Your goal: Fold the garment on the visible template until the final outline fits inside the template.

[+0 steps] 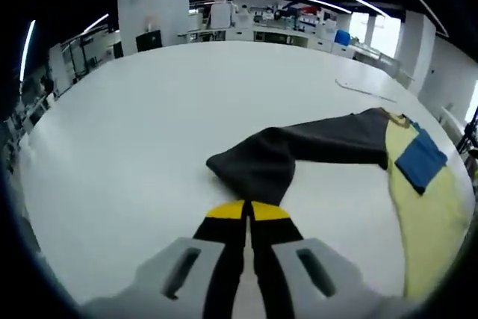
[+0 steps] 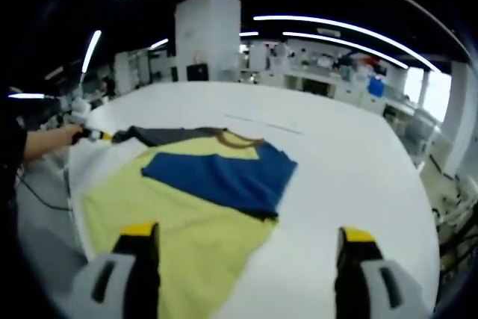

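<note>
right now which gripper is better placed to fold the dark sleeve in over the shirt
Left, probably. The left gripper is shut on the dark sleeve, stretched out across the white table. The right gripper is open over the shirt's yellow body, gripping nothing.

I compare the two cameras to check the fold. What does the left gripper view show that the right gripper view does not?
Left gripper view: the left gripper, jaws shut on the dark grey sleeve.

Right gripper view: the right gripper, jaws open above the garment's yellow body, and a person's hand.

Both: the blue panel, the white table.
</note>
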`<state>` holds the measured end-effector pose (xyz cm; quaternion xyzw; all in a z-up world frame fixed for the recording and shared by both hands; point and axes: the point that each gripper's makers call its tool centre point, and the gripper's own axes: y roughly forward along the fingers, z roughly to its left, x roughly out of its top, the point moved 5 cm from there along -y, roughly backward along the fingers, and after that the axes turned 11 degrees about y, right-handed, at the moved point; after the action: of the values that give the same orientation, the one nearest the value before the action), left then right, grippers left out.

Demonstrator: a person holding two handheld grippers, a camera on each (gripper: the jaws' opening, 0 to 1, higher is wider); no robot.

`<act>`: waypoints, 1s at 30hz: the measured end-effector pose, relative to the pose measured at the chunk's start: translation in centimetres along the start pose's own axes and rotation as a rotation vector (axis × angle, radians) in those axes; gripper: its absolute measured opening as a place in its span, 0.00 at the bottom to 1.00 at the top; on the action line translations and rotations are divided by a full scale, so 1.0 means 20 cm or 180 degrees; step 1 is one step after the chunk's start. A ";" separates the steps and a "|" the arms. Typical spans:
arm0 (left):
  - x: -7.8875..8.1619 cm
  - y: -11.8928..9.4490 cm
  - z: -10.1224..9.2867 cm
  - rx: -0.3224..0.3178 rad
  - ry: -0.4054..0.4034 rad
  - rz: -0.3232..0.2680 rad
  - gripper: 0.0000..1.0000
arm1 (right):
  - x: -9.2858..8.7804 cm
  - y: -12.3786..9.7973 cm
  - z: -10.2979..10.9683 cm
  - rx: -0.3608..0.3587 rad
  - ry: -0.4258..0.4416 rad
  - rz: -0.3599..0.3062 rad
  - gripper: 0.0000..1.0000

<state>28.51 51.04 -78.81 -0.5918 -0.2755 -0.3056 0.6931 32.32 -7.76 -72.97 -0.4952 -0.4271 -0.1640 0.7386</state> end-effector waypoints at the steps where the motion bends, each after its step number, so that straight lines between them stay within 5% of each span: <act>1: 0.00 0.00 0.02 0.0004 0.0046 0.0011 0.00 | 0.00 0.00 0.00 -0.0008 0.0003 -0.0006 0.99; 18: 0.08 0.07 0.28 0.0089 0.0588 0.0193 0.00 | 0.00 -0.02 -0.02 -0.0084 0.0056 0.0013 0.99; 30: 0.10 0.12 0.35 0.0086 0.0629 0.0317 0.00 | -0.01 -0.03 -0.02 -0.0116 0.0057 0.0060 0.99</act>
<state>31.50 57.98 -77.87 -0.5623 -0.1802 -0.3240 0.7392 32.00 -8.32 -72.85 -0.5112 -0.4127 -0.1692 0.7347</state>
